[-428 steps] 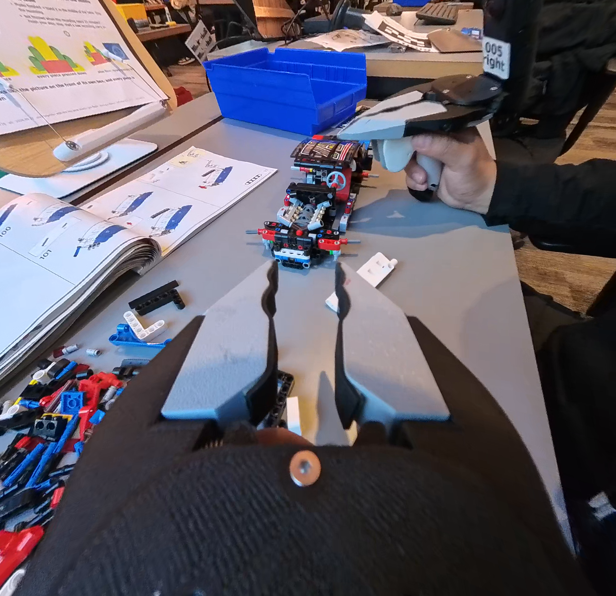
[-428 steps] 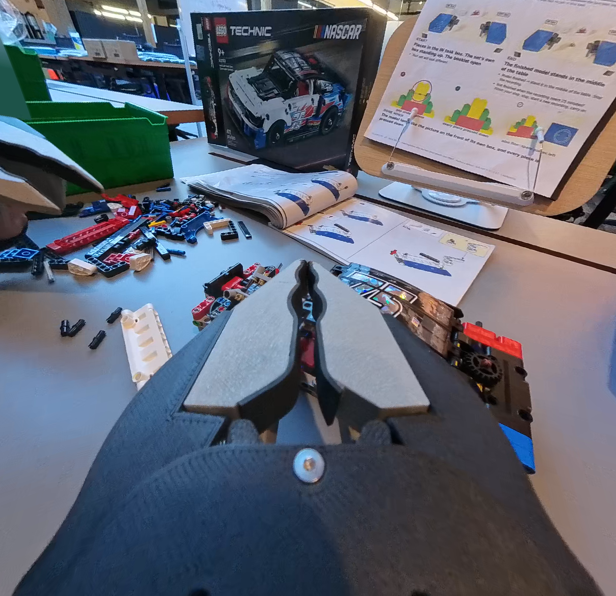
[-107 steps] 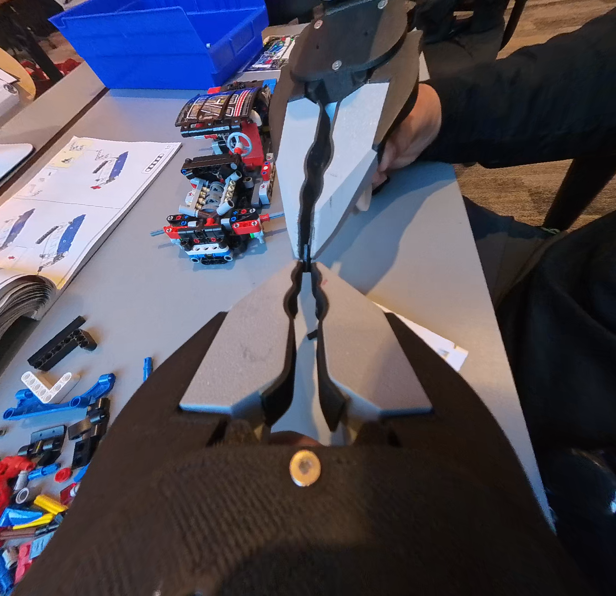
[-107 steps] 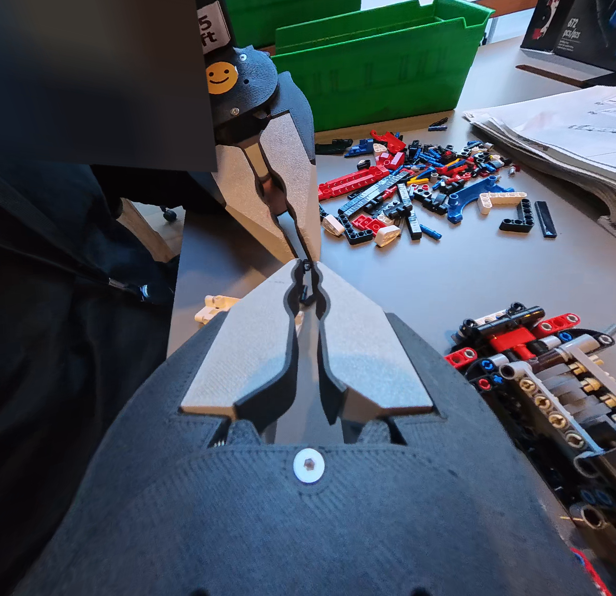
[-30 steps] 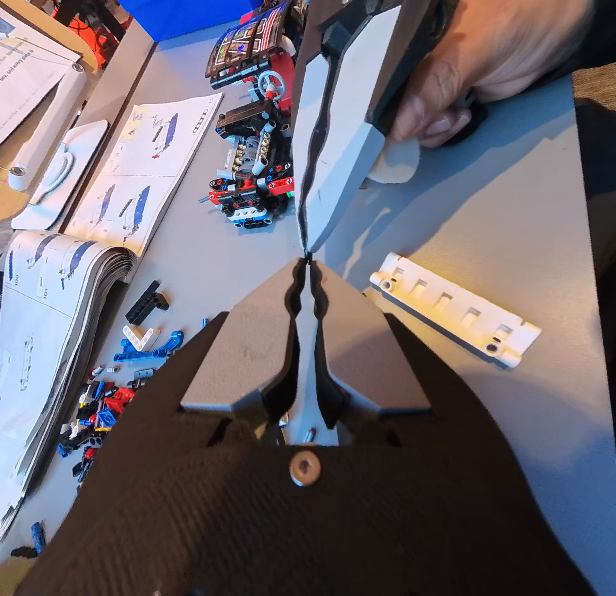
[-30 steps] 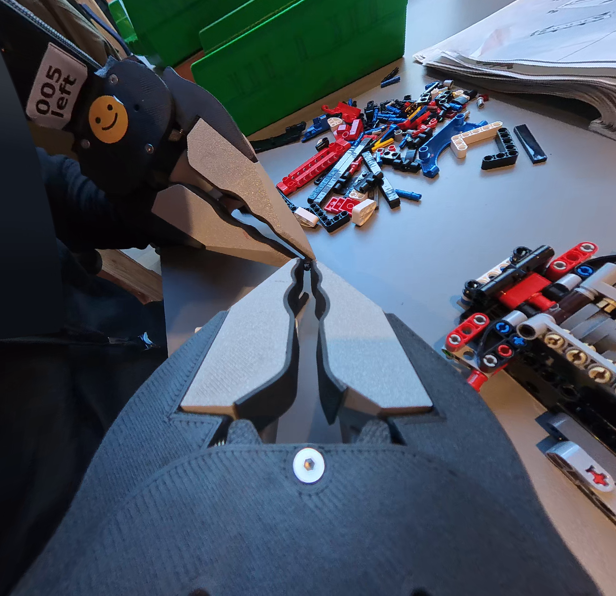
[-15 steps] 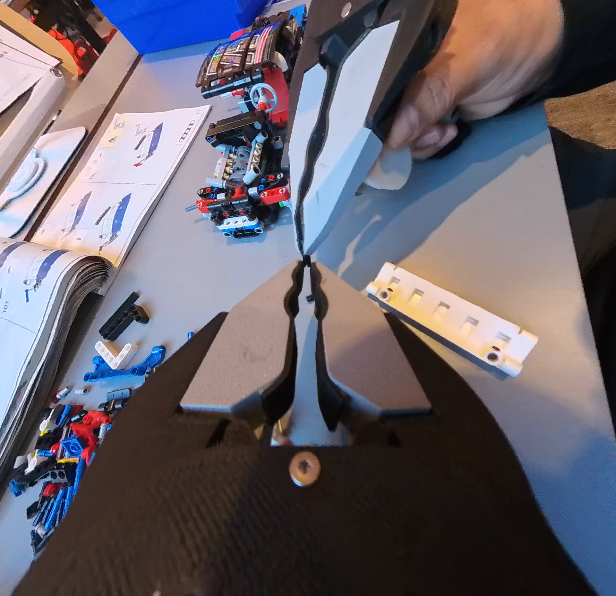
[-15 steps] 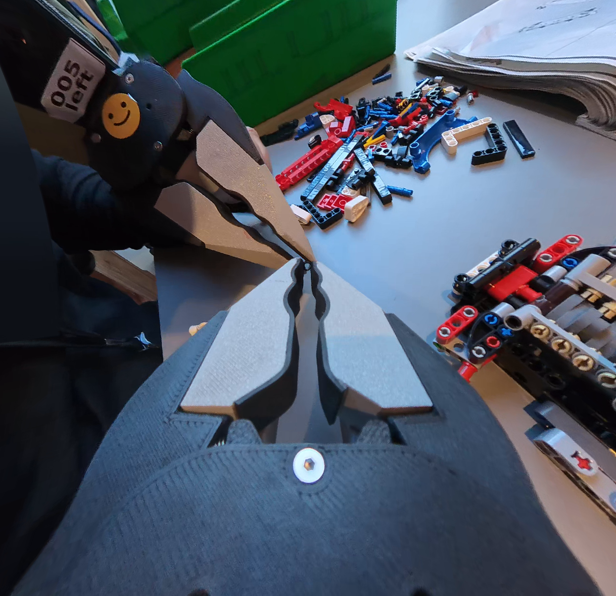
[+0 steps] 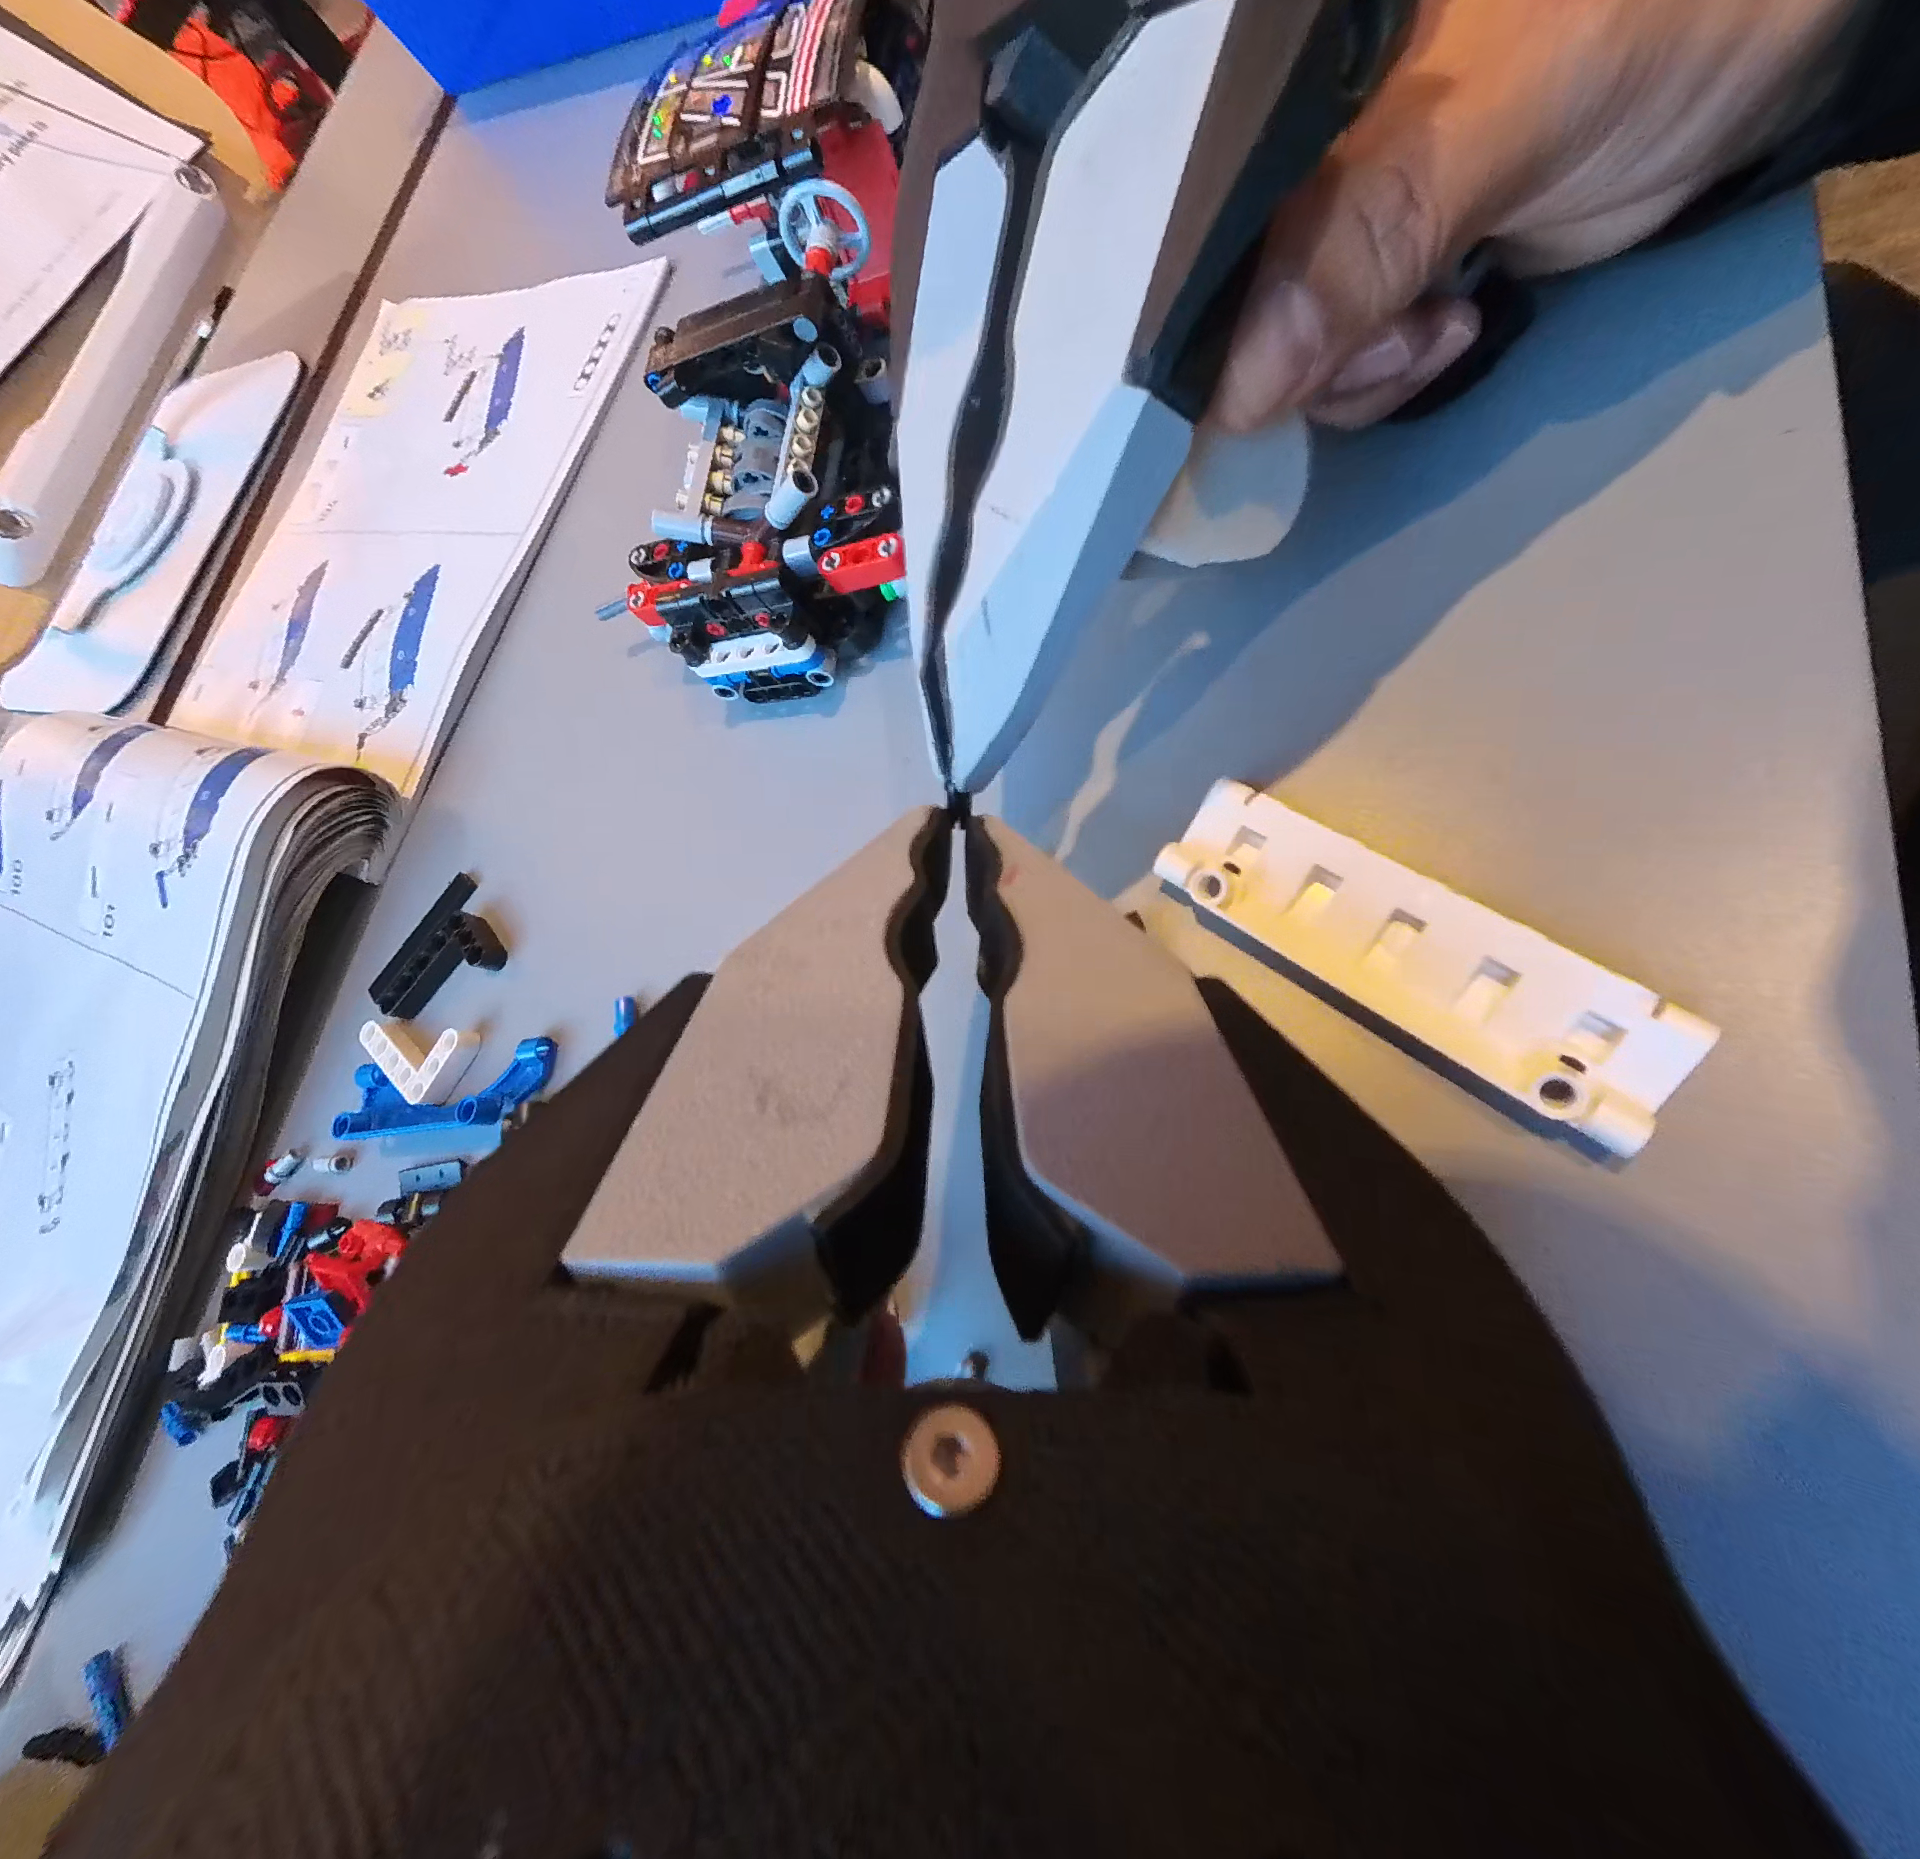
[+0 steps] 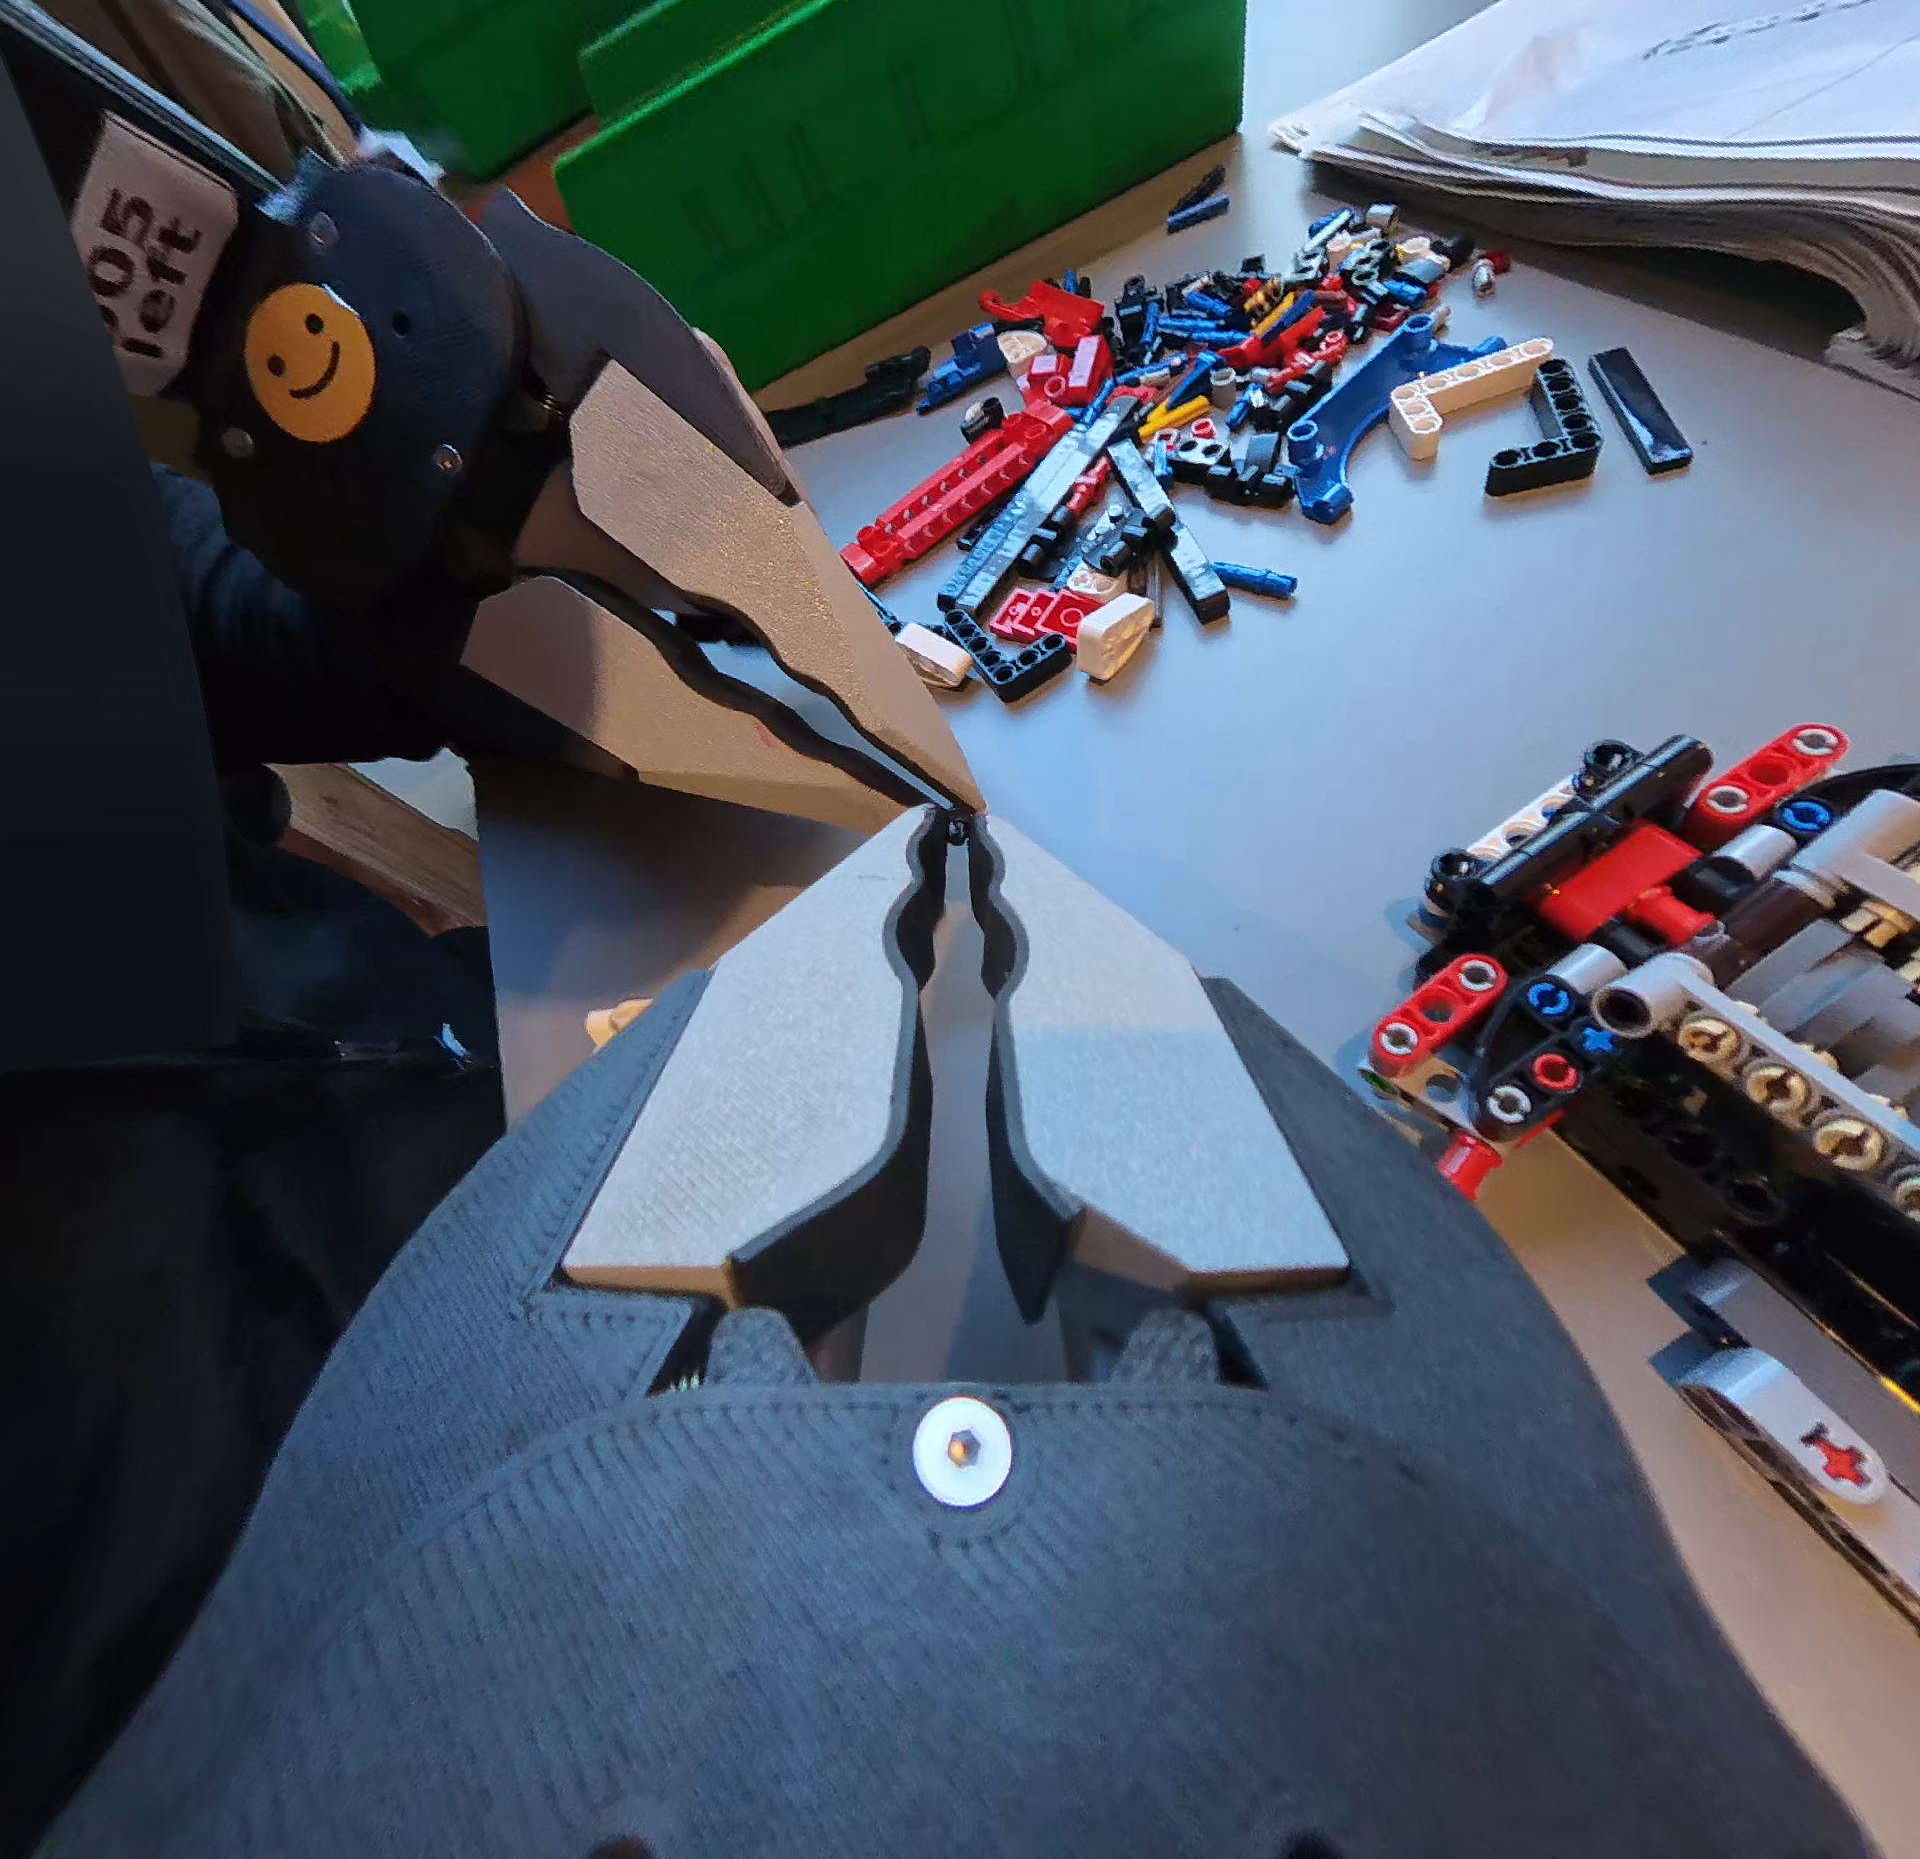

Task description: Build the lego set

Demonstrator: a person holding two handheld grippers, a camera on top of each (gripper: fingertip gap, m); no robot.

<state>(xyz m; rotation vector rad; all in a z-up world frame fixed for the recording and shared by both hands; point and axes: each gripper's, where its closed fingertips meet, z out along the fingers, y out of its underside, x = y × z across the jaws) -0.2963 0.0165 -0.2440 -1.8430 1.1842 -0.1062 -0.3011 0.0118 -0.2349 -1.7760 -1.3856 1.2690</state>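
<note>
On the grey table (image 9: 1558, 687), green bins (image 10: 904, 126) sit beside loose Lego pieces (image 10: 1174, 459); the left gripper (image 9: 951, 822) and right gripper (image 10: 954, 827) meet tip to tip, each pinching a tiny black pin (image 10: 954, 835).

In the left wrist view, bare table (image 9: 1507, 687) lies open at 2 o'clock. The white panel (image 9: 1434, 968) blocks 3 o'clock, the half-built car (image 9: 769, 479) 11 o'clock, loose pieces (image 9: 301, 1321) 8 o'clock.

car model (image 9: 764, 479) right of booklet (image 9: 156, 968) | long panel (image 9: 1434, 968) right of model | loose parts (image 10: 1195, 469) before bin (image 10: 904, 136)
</note>
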